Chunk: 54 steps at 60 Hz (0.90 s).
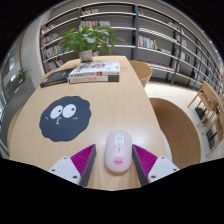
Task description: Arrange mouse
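A white mouse point(118, 152) with a small pink mark lies on the wooden table point(120, 105), near its front edge. It sits between the fingers of my gripper point(115, 150), which is open. The left magenta pad point(85, 158) stands a little off the mouse's side, and the right pad point(143, 157) is close against it. A round black mouse mat point(66, 119) with cartoon eyes lies ahead and to the left of the fingers, with nothing on it.
A stack of books point(95, 71) lies at the far end of the table, with a potted plant point(88, 40) behind it. A wooden chair point(141, 70) stands at the far right. Bookshelves point(150, 30) line the back wall.
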Tool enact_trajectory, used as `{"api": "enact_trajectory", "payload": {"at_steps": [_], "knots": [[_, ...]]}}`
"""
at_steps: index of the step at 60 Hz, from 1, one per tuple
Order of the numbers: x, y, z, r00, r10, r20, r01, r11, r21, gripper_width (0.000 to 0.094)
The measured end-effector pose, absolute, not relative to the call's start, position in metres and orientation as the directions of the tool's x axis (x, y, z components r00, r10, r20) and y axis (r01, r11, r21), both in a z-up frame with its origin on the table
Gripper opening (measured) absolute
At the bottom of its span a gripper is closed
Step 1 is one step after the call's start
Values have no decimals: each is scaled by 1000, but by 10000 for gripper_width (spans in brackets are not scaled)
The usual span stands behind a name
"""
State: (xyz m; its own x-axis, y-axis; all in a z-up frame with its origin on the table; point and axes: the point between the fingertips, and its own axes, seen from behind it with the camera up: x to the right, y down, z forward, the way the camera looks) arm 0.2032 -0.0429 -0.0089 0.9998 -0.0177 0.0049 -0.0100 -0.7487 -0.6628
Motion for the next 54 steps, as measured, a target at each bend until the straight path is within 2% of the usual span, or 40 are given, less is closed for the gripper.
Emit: {"api": "enact_trajectory", "payload": {"at_steps": [7,15,22,23,28,33,42,47,51,54], "knots": [[202,-32,-9,1000,-21,5,-13,-748,-664,493],[202,-30,-10,999,-30,13,-14,-752,-659,439],[202,-30,-11,999,-41,15,-22,-766,-642,353],[201,-31,-11,999,-45,11,-27,-770,-638,318],[205,-32,4,996,-84,10,-59,-776,-628,319],[215,-18,58,991,-127,44,-61,-717,-695,319],[218,27,206,978,-183,100,-14,-537,-843,319],[201,52,275,976,-191,103,8,-445,-896,318],[175,69,309,979,-179,95,17,-391,-920,317],[151,81,318,985,-152,84,20,-378,-926,316]]}}
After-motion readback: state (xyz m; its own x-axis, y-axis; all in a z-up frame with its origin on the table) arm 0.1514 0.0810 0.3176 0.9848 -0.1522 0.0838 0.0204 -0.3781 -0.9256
